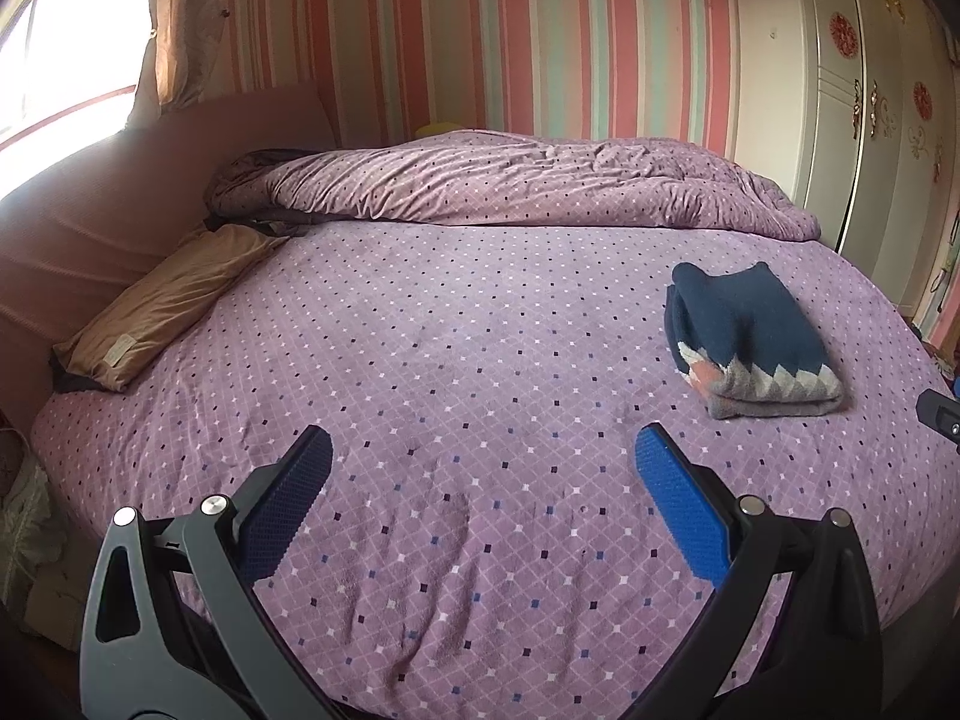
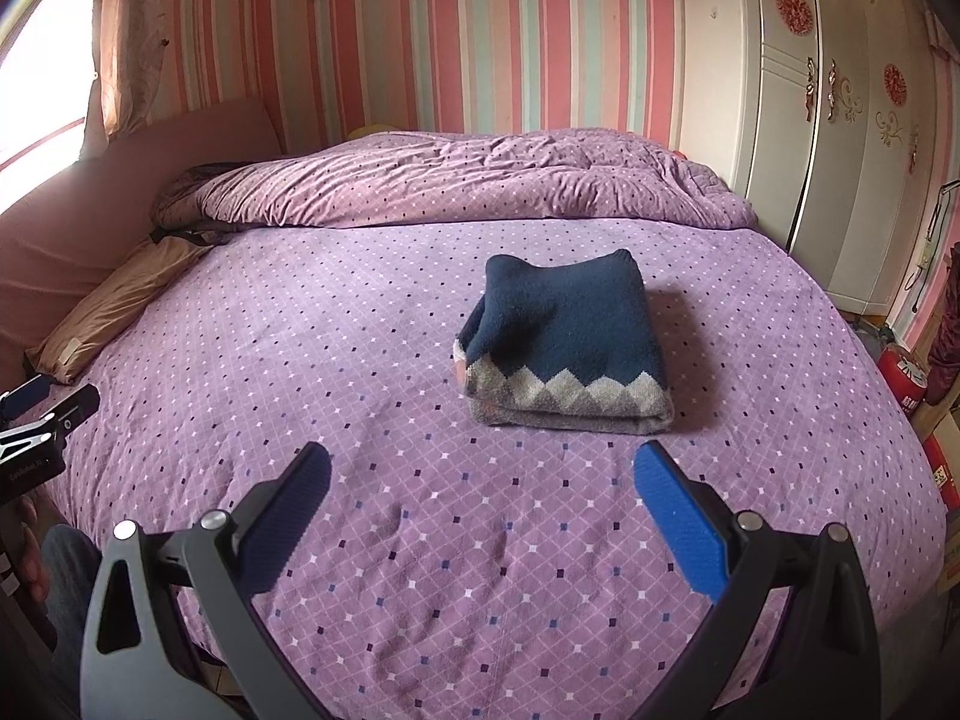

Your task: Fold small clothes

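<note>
A small navy sweater (image 2: 564,339) with a grey and white zigzag hem lies folded into a neat block on the purple dotted bed sheet (image 2: 360,372). It also shows in the left wrist view (image 1: 750,342), at the right. My right gripper (image 2: 483,468) is open and empty, just in front of the sweater and apart from it. My left gripper (image 1: 483,456) is open and empty over bare sheet, to the left of the sweater. The left gripper also shows at the left edge of the right wrist view (image 2: 42,426).
A bunched purple duvet (image 1: 510,180) lies along the far side of the bed. A tan pillow (image 1: 162,306) lies at the left by the pink headboard (image 1: 90,222). White wardrobes (image 2: 840,120) stand at the right. Red items (image 2: 906,378) sit on the floor right of the bed.
</note>
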